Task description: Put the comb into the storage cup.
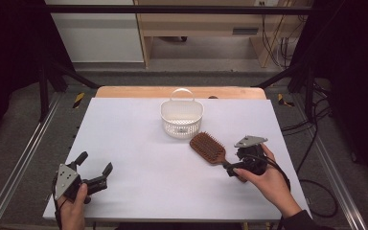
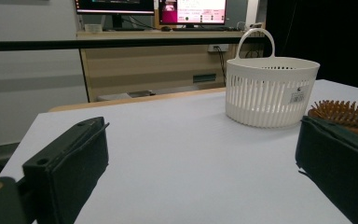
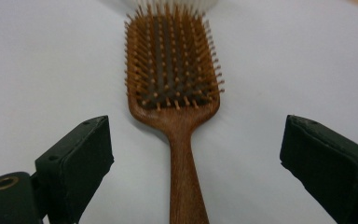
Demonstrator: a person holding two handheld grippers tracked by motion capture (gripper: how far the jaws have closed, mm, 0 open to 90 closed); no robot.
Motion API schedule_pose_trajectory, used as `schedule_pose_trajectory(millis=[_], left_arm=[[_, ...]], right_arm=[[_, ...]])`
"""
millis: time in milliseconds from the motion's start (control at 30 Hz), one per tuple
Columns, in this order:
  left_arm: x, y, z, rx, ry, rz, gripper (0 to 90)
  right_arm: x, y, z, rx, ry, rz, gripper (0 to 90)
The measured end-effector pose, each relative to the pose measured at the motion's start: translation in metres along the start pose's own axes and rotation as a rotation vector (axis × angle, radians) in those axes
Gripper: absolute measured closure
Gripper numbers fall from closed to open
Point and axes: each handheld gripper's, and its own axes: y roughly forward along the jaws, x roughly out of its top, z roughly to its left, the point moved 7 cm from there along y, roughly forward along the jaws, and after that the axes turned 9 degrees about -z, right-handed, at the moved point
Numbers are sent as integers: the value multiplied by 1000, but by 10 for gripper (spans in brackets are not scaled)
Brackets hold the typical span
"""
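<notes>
**Brush handle lined up, not yet gripped**

Table (image 1: pixel 139 143), basket (image 1: pixel 182 117), hairbrush (image 3: pixel 172 70) lying bristles up just beside the basket. Risk: the handle may skid or twist away if the jaws close off-centre. Right gripper (image 3: pixel 193 158) spread wide, its 2 jaws straddling the handle, touching nothing. Left gripper (image 1: pixel 95 170) spread, empty, well apart.

A white tabletop (image 1: pixel 139 158) with a strip of bare wood along its far edge stands on a grey carpeted floor (image 1: pixel 24 124). Black frame bars (image 1: pixel 172 9) and dark curtains (image 1: pixel 5 43) close in both sides. Beyond the far edge sits a light wooden desk (image 2: pixel 154 60) carrying two lit monitors (image 2: pixel 191 10), beside a white panel (image 1: pixel 96 33). Cables (image 1: pixel 311 139) trail over the floor past the right edge.
</notes>
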Motion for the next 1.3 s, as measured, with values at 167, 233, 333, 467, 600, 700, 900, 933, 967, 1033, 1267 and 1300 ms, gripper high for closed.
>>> schedule_pose_trajectory(millis=[167, 233, 333, 467, 600, 700, 900, 933, 967, 1033, 1267, 1300], left_arm=[[1, -1, 1, 7, 1, -3, 24], [1, 0, 1, 8, 0, -3, 24], [0, 0, 1, 6, 4, 0, 24], [0, 0, 1, 6, 1, 0, 24], [-1, 0, 1, 2, 9, 6, 24], [-1, 0, 1, 2, 8, 5, 24], [-2, 1, 0, -1, 17, 13, 24], [-2, 1, 0, -1, 17, 12, 24], [-2, 1, 0, -1, 18, 12, 24], [-1, 1, 0, -2, 21, 13, 24], [-2, 1, -1, -3, 22, 14, 25], [-2, 1, -1, -4, 23, 14, 25]], right_arm=[[-3, 12, -2, 23, -11, 101, 86], [-3, 17, -3, 43, -13, 144, 76], [-3, 19, -2, 55, -14, 159, 76], [-4, 25, -2, 75, -2, 175, 85], [-7, 30, -3, 96, 14, 194, 133], [-9, 32, -2, 99, 15, 201, 176], [-10, 31, 0, 111, 9, 206, 283], [-11, 32, 0, 109, 8, 207, 307], [-13, 33, 0, 109, 13, 215, 347], [-15, 35, 0, 107, 15, 224, 374], [-21, 41, 3, 124, 15, 250, 485], [-22, 43, 3, 129, 13, 252, 517]])
